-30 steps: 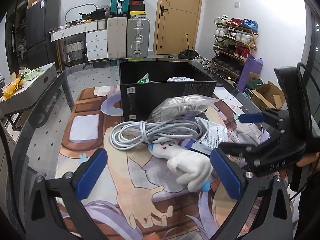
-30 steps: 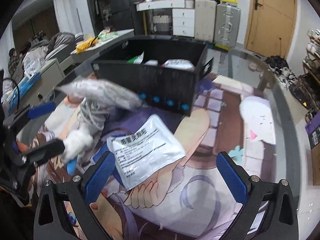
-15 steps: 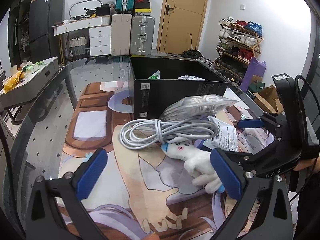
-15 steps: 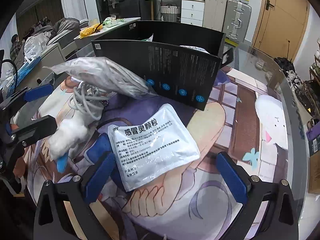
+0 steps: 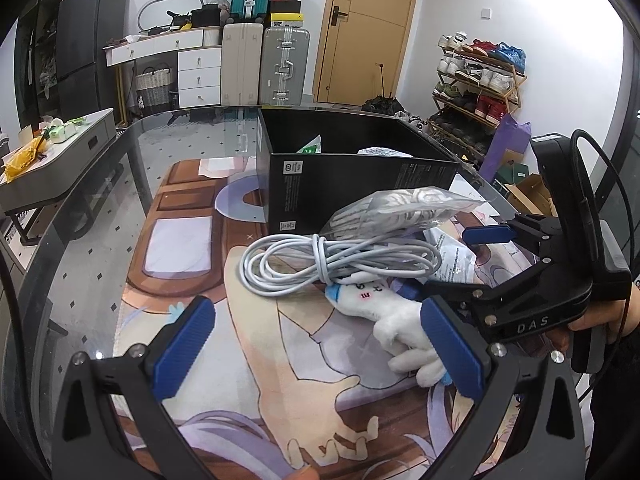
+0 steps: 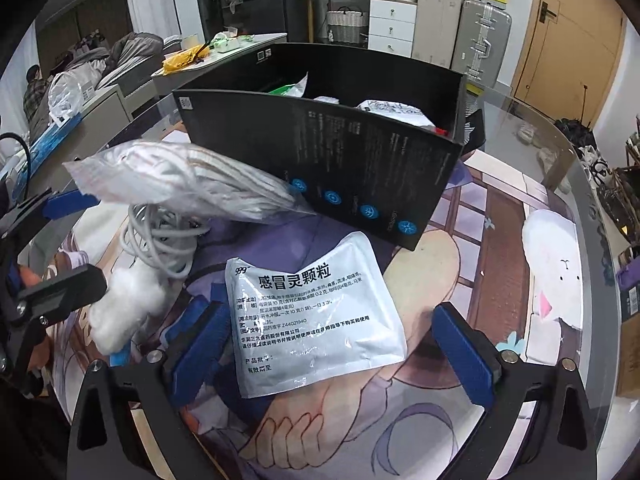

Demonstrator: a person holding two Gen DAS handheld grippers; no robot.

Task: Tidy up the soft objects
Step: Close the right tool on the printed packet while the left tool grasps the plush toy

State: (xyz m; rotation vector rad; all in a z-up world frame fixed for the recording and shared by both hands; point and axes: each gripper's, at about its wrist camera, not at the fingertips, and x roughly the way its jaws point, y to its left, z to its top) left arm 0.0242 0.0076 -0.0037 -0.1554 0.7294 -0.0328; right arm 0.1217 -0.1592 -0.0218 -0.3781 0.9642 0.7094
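Right wrist: right tool (image 6: 328, 348) wide open, empty, over white sachet (image 6: 312, 316); left tool (image 5: 320, 348) likewise open.

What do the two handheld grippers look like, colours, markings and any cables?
Both are matte black angular frames with silver bolts and ribbed blue finger pads. The left gripper and right gripper look alike. From the left wrist view, the right one carries "DAS" lettering, a looping black cable, and a dark sleeve behind.

Ahead of me, a tan door (image 5: 362, 32) sits shut in the white wall (image 5: 560, 52), with 2 hard suitcases (image 5: 264, 66) lined up beside white drawers (image 5: 199, 78). A shoe rack (image 5: 478, 80) fills the right side, a black cabinet (image 5: 90, 48) the left.
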